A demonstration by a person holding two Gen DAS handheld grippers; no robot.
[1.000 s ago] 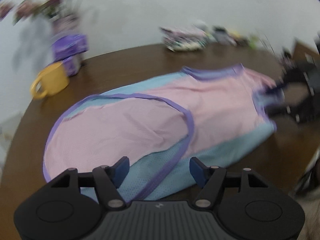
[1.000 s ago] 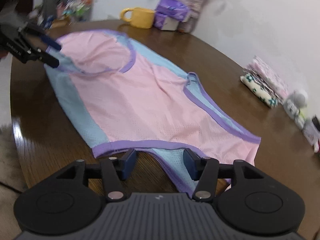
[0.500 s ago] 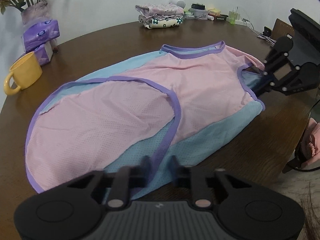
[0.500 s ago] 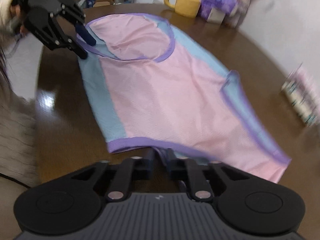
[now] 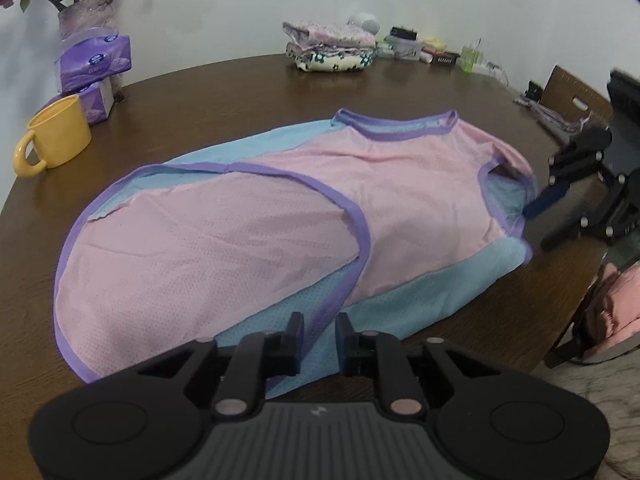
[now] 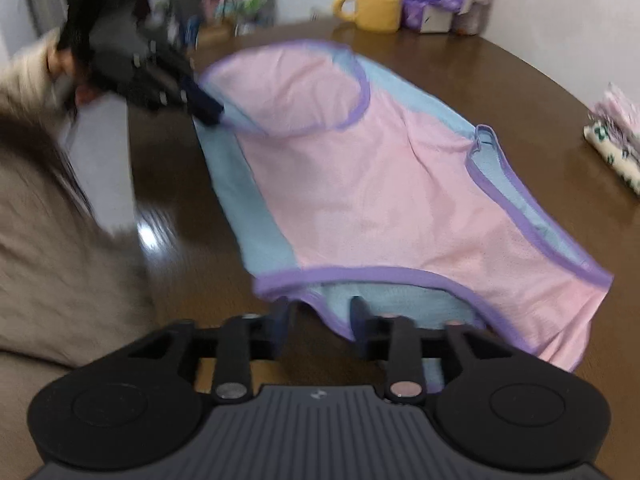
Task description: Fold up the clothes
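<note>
A pink and light-blue sleeveless top [image 5: 280,208] with purple trim lies spread on the brown table [image 5: 240,92]. My left gripper [image 5: 320,336] is at the top's near edge. Its jaws are narrow and opening, with the purple trim and blue mesh between them, unpinched. In the right wrist view the top [image 6: 360,184] runs away from my right gripper [image 6: 320,316], whose jaws are opening around the purple hem without pressing it. The right gripper [image 5: 536,224] also shows at the top's far right end. The left gripper [image 6: 208,110] appears blurred at the far corner.
A yellow mug [image 5: 56,136], purple tissue packs [image 5: 94,60] and a vase of flowers [image 5: 84,16] stand at the back left. A stack of folded clothes [image 5: 332,50] and small items line the back wall. A pink bundle [image 5: 616,312] lies off the table's right edge. A person's beige sleeve [image 6: 48,240] fills the left.
Both pairs of jaws stood wide a second ago, pinched nearly together on the top's edges half a second ago, and have since parted a little. The right view has gone blurred.
</note>
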